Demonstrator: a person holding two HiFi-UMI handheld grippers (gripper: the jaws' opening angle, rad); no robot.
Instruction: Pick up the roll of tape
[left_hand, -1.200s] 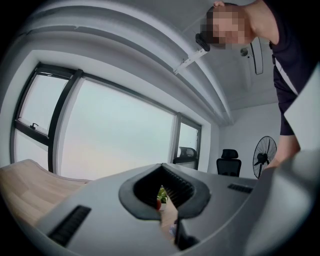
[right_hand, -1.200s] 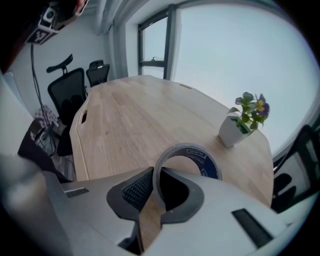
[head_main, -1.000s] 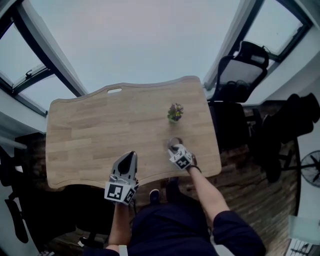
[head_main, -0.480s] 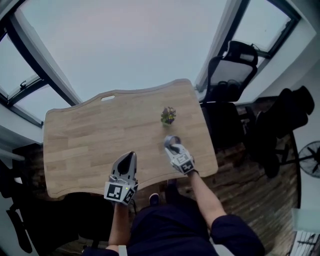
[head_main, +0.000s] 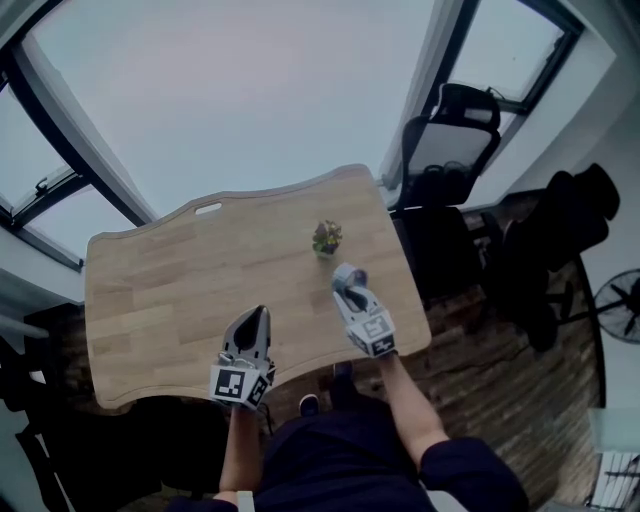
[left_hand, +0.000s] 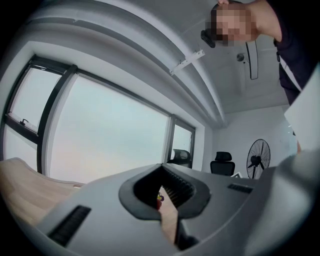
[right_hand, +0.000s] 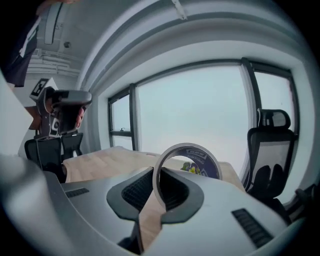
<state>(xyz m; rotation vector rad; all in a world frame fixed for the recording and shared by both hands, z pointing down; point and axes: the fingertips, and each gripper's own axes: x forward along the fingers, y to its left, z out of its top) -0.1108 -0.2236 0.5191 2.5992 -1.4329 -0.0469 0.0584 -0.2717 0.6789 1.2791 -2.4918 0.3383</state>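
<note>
At the lower left of the head view, the left tool (head_main: 257, 313) hangs over the near edge of the wooden bench (head_main: 170, 265). In its own view the jaws stand together and there is nothing between them, so it takes no part in the work.

Toward the middle of the bench stands a small potted plant (head_main: 325, 238). Just below it and slightly to the right, the right tool (head_main: 349, 290) has the roll of tape (head_main: 345, 272) in its tip. In the right gripper view the jaws are closed on one wall of the ring. The roll stands on edge above them, and the bench top shows behind and below it, so it appears to be clear of the wood.

The step in hand seems to be the lift itself, with the grasp already made. The next move probably calls for a steady grip, because only a thin part of the ring is pinched. The hand should also stay clear of the plant.
</note>
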